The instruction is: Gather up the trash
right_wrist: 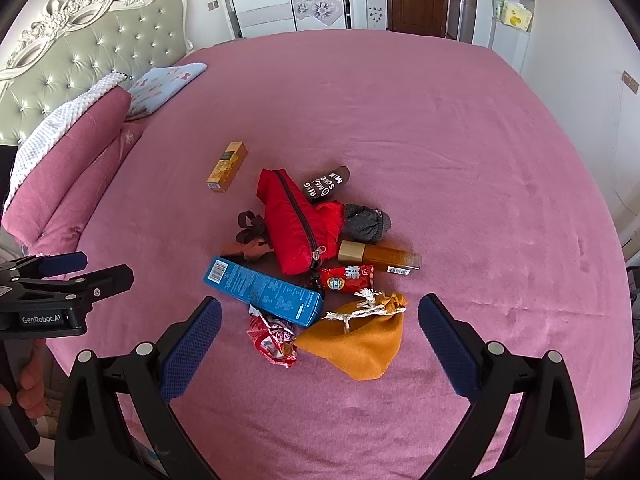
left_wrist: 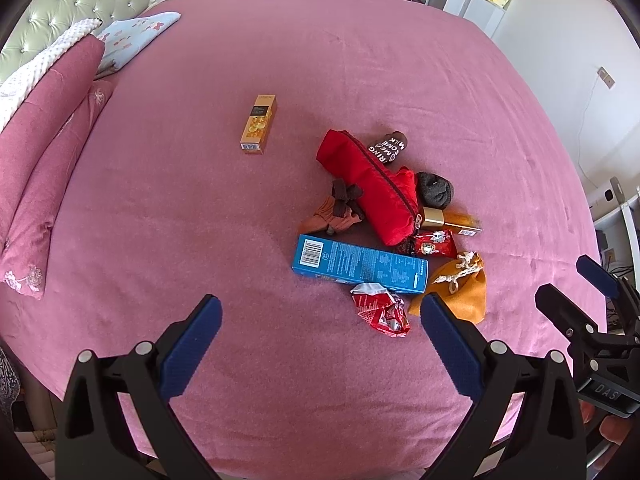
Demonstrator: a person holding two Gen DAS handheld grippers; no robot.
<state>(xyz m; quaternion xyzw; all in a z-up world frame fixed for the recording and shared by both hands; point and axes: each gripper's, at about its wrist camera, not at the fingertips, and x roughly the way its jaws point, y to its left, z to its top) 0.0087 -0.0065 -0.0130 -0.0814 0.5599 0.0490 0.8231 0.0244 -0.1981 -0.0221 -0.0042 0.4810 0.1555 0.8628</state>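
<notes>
A pile of things lies mid-bed: a crumpled red wrapper (left_wrist: 382, 306) (right_wrist: 272, 338), a blue carton (left_wrist: 360, 264) (right_wrist: 264, 290), a red snack packet (left_wrist: 436, 243) (right_wrist: 347, 278), an orange drawstring pouch (left_wrist: 460, 288) (right_wrist: 360, 338), an amber bottle (left_wrist: 452, 220) (right_wrist: 380, 258), a red zip pouch (left_wrist: 368, 186) (right_wrist: 296, 220) and socks. A yellow box (left_wrist: 259, 124) (right_wrist: 227, 166) lies apart. My left gripper (left_wrist: 320, 320) is open and empty, near the wrapper. My right gripper (right_wrist: 320, 324) is open and empty over the wrapper and orange pouch.
The pink bed sheet (left_wrist: 240, 220) (right_wrist: 460, 160) spreads all around the pile. Pillows (left_wrist: 48, 128) (right_wrist: 68, 164) and a tufted headboard (right_wrist: 100, 52) are at the left. The other gripper shows at the right edge of the left wrist view (left_wrist: 576, 292) and the left edge of the right wrist view (right_wrist: 100, 270).
</notes>
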